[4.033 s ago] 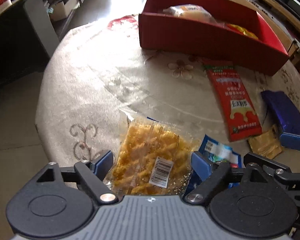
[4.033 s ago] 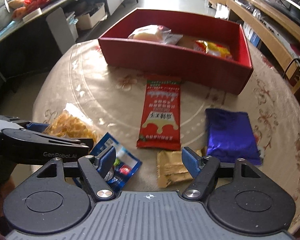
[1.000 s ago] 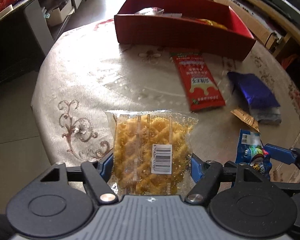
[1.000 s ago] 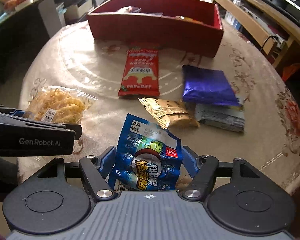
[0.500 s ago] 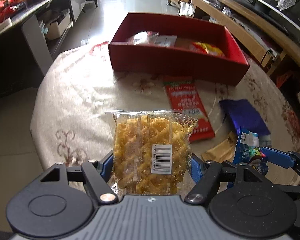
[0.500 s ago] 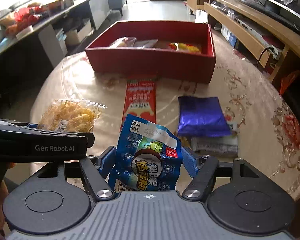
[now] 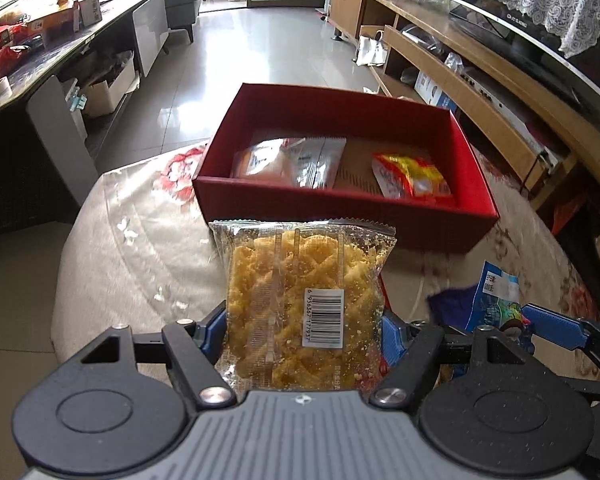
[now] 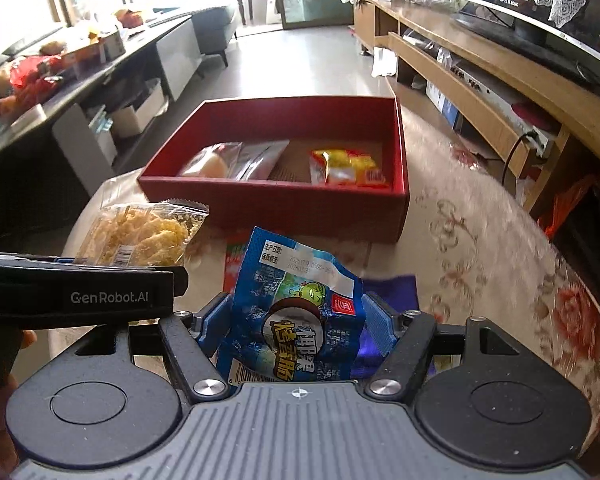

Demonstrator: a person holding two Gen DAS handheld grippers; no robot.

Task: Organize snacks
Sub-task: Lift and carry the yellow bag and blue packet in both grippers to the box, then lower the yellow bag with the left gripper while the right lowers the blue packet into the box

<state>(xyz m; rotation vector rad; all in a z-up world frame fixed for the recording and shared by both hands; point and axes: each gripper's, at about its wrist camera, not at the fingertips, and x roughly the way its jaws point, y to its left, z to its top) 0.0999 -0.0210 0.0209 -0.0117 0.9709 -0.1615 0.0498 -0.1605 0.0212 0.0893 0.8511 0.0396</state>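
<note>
Plainly clamped in left gripper [image 7: 302, 330]: clear bag [image 7: 304, 300] of yellow twisted crisps, crumbs loose inside, white barcode label facing up, serrated top seal toward twelve o'clock. Pinched in right gripper [image 8: 296, 320]: crumpled blue pouch [image 8: 296, 312], cartoon print, white date strip. Both carried above table [image 7: 140, 248]. Red box [image 7: 340, 216] at twelve o'clock, three packets inside along near wall.

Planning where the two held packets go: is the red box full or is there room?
Room left. The red box holds three packets near its front wall; the back is bare.
</note>
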